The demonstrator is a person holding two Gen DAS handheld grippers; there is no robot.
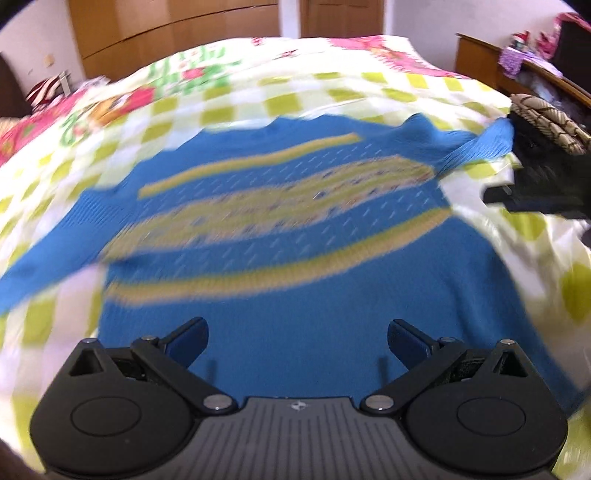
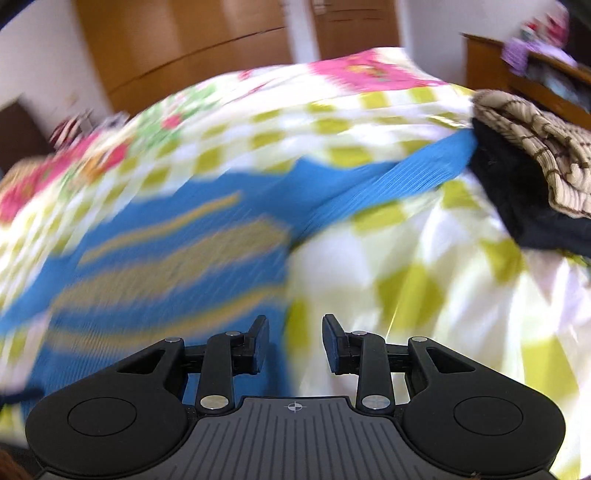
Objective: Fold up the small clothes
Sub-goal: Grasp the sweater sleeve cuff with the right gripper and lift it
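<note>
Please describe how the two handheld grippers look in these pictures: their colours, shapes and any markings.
Both look alike. The left gripper and the right gripper each have a grey ribbed body, with a small crosshair mark on the right one, two round black discs at the sides, black linkage arms with silver pivot pins, and dark blue finger pads. No cables or sleeves are visible.

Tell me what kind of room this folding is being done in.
Most likely a bedroom. The blue sweater lies spread on a bed covered with a green-checked, floral bedspread, wooden wardrobe doors stand against the far wall, and a wooden side unit at the right holds assorted belongings.
</note>
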